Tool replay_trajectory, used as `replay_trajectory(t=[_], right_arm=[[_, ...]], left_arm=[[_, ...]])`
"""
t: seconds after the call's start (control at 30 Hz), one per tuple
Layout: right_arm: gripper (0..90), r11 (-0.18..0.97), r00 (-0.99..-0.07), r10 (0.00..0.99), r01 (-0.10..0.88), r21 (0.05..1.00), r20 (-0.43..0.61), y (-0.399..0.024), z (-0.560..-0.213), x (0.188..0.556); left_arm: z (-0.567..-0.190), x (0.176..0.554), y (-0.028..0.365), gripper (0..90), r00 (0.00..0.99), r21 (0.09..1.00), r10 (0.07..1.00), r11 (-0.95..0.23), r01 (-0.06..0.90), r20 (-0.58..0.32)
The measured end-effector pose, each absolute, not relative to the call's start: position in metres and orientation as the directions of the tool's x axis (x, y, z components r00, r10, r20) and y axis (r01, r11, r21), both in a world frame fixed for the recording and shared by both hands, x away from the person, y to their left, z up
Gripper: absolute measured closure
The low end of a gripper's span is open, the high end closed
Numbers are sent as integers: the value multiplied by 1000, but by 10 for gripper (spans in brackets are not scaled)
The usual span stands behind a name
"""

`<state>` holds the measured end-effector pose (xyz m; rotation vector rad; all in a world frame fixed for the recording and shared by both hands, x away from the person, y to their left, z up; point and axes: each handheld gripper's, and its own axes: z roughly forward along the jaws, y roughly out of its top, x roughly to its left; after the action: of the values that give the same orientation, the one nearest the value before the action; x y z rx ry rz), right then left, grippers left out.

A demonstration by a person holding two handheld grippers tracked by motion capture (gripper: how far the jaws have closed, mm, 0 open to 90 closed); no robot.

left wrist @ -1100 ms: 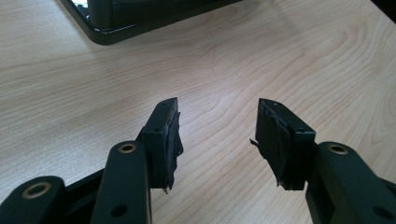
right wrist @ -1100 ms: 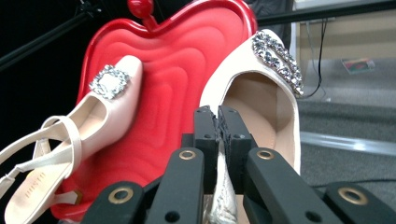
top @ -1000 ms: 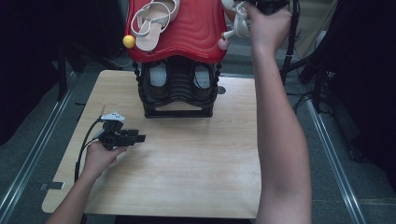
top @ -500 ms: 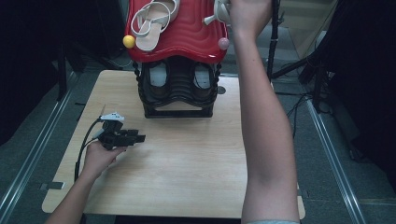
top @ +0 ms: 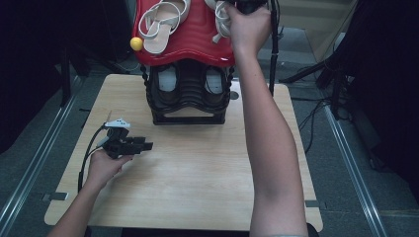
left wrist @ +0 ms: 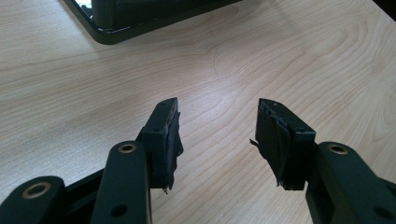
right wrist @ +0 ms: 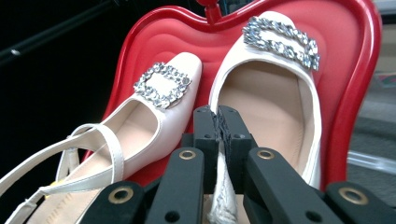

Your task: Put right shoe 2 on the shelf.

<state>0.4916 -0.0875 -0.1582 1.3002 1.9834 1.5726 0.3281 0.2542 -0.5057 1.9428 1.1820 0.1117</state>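
Note:
Two cream slingback shoes with rhinestone buckles are at a red heart-shaped tray [right wrist: 355,70]. The left shoe [right wrist: 159,107] lies on it. My right gripper [right wrist: 218,122] is shut on the rear edge of the right shoe [right wrist: 266,93], holding it at the tray's right half; I cannot tell whether it rests there. From above, the right hand [top: 249,29] covers most of that gripper beside the held shoe [top: 221,19]. My left gripper [top: 146,145] hovers low over the wooden table [top: 197,168], open, with bare wood between its pads [left wrist: 163,135].
The red tray [top: 192,47] tops a black shoe rack [top: 188,106] at the table's far middle, with another pair of shoes [top: 167,81] inside. A yellow ball [top: 136,43] hangs at the tray's left edge. Dark stands and cables [top: 341,89] are to the right.
The right hand has carried the shoe leftward, from beyond the tray's right edge to over its right half. The left hand has stayed put.

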Motion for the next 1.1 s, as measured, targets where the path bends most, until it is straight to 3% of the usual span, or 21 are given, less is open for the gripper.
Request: replay_trajectory(t=[0.1, 0.7, 1.1], right_arm=[[885, -34, -545, 768, 488, 872, 335, -86, -164, 493], [847, -17, -551, 773, 477, 879, 314, -66, -185, 494], [683, -34, -552, 772, 459, 888, 316, -74, -175, 492]], left_arm=[[-505, 328, 253, 500, 555, 693, 765, -205, 691, -327], [-505, 328, 253, 499, 553, 693, 768, -206, 691, -323], [-505, 328, 250, 499, 557, 691, 768, -216, 690, -316]])
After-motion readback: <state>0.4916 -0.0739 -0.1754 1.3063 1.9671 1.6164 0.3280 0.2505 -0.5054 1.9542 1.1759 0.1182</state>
